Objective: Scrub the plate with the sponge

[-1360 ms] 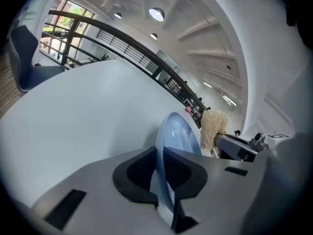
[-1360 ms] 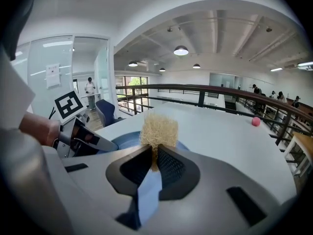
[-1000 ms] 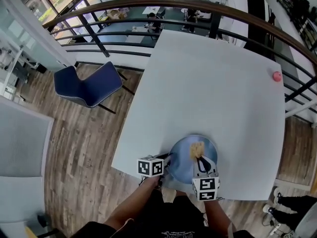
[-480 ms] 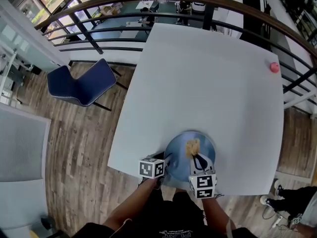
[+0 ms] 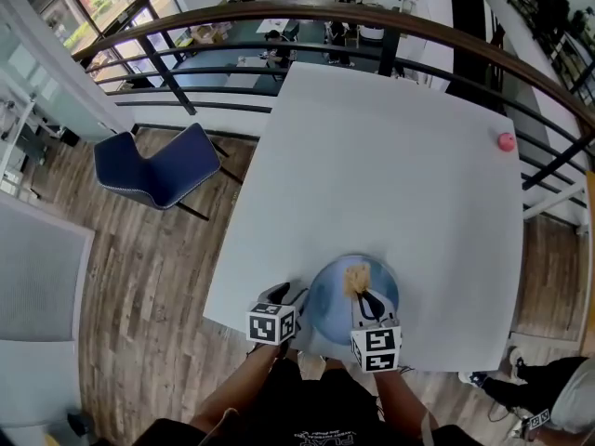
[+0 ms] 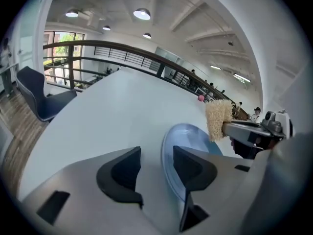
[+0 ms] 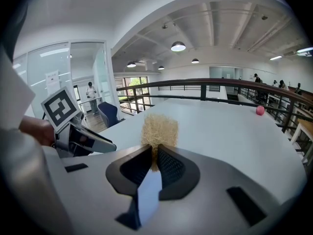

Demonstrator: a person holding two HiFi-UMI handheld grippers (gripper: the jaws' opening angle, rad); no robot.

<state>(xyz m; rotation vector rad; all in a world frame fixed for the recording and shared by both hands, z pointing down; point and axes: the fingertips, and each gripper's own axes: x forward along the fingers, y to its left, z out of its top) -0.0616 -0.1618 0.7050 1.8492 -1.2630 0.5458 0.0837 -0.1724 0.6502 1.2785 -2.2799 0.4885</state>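
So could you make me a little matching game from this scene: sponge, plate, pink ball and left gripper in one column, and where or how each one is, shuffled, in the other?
1 sponge
2 plate
3 pink ball
4 left gripper

A jaws apart
B near the far right edge of the table
C pinched by the right gripper
D blue, at the table's near edge

Pairs: 1-C, 2-D, 3-B, 4-A.
The left gripper's jaws have just been opening; nothing is gripped between them.

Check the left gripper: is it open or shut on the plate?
Open. The left gripper jaws have just been opening and stand apart; the plate rim shows in the gap, pressed by neither pad.
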